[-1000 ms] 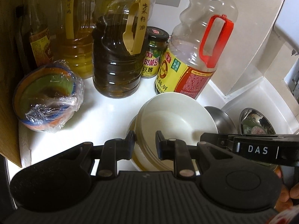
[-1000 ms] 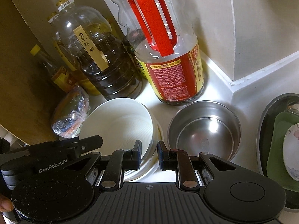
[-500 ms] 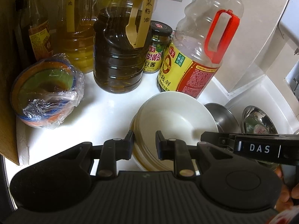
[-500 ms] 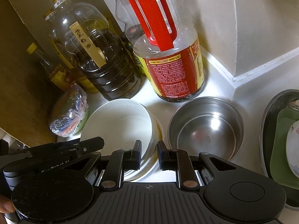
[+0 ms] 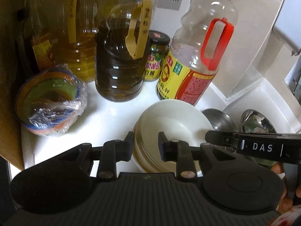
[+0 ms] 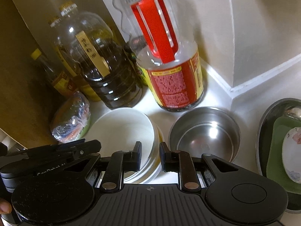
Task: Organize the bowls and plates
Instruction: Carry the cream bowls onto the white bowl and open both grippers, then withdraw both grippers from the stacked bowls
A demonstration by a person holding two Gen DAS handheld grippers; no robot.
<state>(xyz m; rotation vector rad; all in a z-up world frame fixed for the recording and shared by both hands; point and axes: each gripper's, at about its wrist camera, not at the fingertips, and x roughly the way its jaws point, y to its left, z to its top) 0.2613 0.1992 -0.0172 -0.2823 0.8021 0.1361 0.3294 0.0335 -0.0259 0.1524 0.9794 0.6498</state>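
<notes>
- Both tongs, left tongs (image 5: 144, 144) and right tongs (image 6: 150, 154), were spreading off the white bowl stack (image 5: 175, 130), no longer pinching it.
- Stack seemed set down on the desk (image 5: 112, 116); steel bowl (image 6: 205, 131) likely next.

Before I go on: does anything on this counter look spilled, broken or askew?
No spill or damage shows. One oddity: the top white bowl sits tilted and off-centre in the white stack. The steel bowl stands upright beside it; the wrapped bowls lean against the corner.
</notes>
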